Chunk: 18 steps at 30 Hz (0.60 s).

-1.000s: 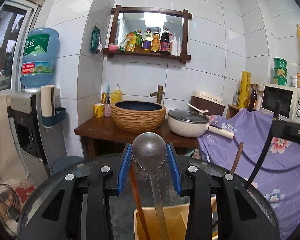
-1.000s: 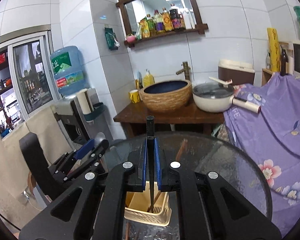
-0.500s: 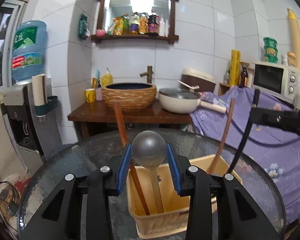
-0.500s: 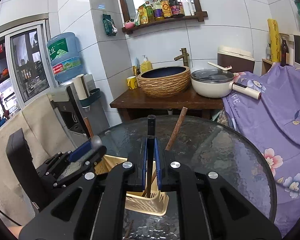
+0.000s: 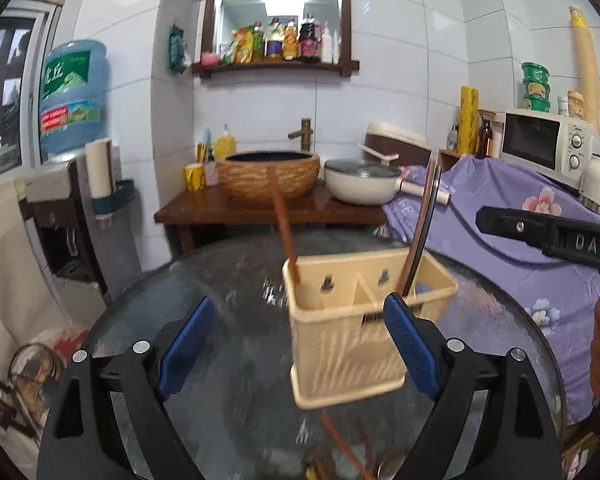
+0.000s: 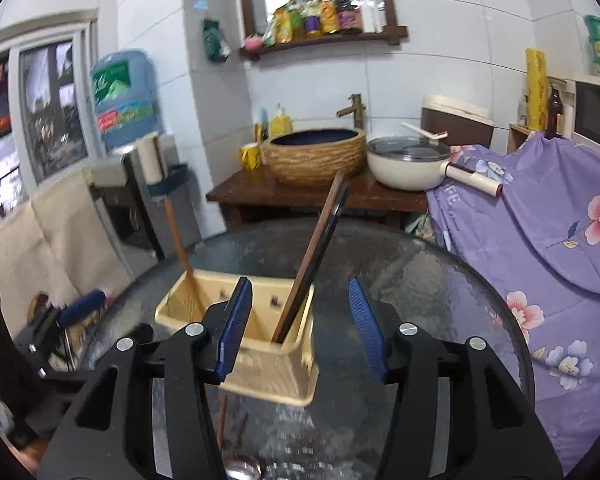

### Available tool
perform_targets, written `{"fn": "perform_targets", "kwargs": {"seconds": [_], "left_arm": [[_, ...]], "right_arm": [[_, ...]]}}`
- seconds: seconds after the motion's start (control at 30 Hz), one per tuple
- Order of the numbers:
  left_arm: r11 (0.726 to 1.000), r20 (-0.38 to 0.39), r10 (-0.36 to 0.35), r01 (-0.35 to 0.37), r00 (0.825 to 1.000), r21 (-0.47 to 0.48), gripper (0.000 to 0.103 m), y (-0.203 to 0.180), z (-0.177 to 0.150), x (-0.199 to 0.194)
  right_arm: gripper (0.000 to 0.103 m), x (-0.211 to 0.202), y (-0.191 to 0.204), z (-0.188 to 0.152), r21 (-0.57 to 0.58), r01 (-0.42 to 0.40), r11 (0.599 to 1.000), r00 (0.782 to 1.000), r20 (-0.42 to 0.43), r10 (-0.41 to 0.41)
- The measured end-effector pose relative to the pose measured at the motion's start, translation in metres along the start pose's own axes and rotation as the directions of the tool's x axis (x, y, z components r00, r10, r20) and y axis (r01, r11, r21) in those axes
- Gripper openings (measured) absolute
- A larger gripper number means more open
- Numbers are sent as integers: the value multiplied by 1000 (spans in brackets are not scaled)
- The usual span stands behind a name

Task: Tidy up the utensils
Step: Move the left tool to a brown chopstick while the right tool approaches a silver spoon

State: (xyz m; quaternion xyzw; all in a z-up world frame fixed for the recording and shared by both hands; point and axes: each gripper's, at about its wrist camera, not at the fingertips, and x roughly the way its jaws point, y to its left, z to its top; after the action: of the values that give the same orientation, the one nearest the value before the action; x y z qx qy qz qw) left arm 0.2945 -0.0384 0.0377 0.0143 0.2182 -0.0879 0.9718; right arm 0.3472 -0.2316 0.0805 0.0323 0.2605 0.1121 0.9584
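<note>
A beige utensil caddy [image 5: 352, 344] stands on the round glass table [image 5: 220, 280]. A wooden handle [image 5: 284, 224] leans out of its left compartment, above a blurred rounded shape [image 5: 309, 298]. A black utensil [image 5: 426, 216] and a second wooden handle lean in the right compartment. My left gripper [image 5: 296, 328] is opening wide just before the caddy, with nothing between its pads. My right gripper [image 6: 300, 312] is opening too; the black utensil [image 6: 334, 216] stands free beyond its pads, inside the caddy [image 6: 268, 364]. The left gripper [image 6: 80, 304] shows at that view's left edge.
Loose utensils [image 5: 340, 444] and a metal spoon [image 6: 242, 468] lie on the glass near me. Behind the table a wooden washstand [image 5: 260, 208] bears a woven basin and a cream pan [image 5: 360, 188]. Purple flowered cloth [image 6: 540, 240] drapes the right side; a water dispenser [image 5: 70, 208] stands left.
Both grippers have opened. The left has let go of the metal ladle, the right of the black utensil, which now leans in the caddy. Both hands sank towards the table.
</note>
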Motion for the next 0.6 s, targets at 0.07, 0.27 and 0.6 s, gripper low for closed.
{"fn": "perform_targets", "kwargs": {"seconds": [0.07,0.27,0.6], "left_arm": [[1000,-60,-12,12,998,-2,84,7,-16,-10],[999,-225,-7,15,974,35,69,17,-78,-24],[1000,-400,-15,7,916,-22,45,29,-136,-13]], "right_arm": [[51,0,8,-20,-38,5,999,999,-46,-7],[51,19,31,-104,-86,-46,995,966,-257,22],[51,39,45,-179,6,-83,997,902,-424,77]]}}
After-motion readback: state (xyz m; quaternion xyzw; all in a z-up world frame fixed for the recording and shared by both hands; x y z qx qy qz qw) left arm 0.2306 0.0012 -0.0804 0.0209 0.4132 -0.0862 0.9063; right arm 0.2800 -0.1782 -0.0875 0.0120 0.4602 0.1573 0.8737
